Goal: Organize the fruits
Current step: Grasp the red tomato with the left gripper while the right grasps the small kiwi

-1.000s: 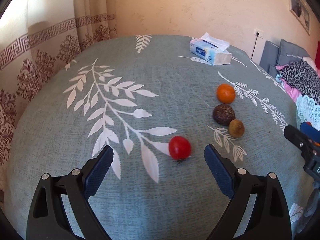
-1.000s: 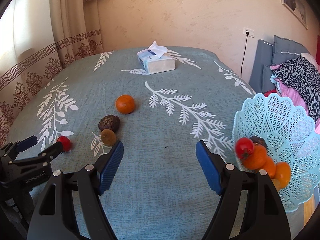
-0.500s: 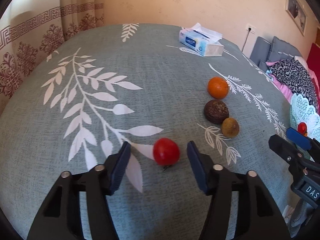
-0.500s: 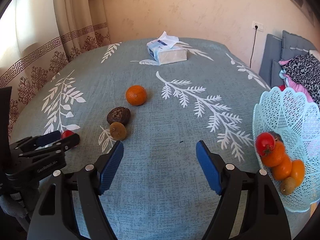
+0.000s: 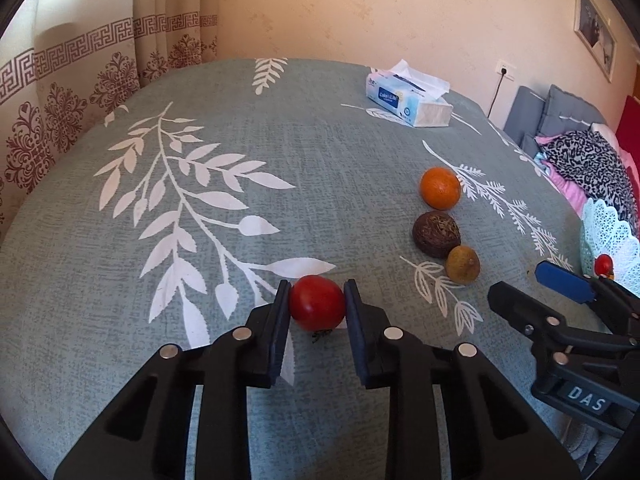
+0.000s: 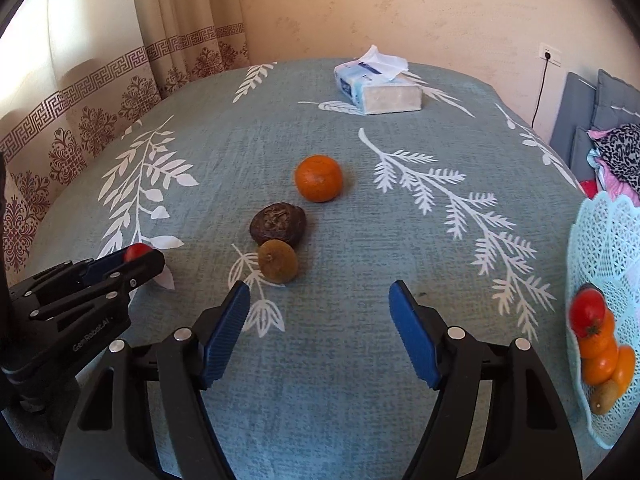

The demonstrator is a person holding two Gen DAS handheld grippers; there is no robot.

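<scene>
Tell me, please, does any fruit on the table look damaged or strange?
Yes. The dark brown fruit between the orange and the small brown fruit looks wrinkled and dried out. The tomato in the left gripper seems intact.

Warm daylight is thrown in from the left, where the curtain (image 5: 80,80) glows and is washed out near the upper corner of both views. The wall (image 6: 400,12) is lit evenly, in a peach cast. Short, soft shadows are cast to the right of the orange (image 6: 319,178) and the dark fruit (image 6: 278,225). The surface (image 5: 280,160) is rendered sharp and without glare. Strong fisheye bending is seen at the rims, with black vignette in the corners. Slight softness is noticed on the basket (image 6: 604,248) at the right edge.
</scene>
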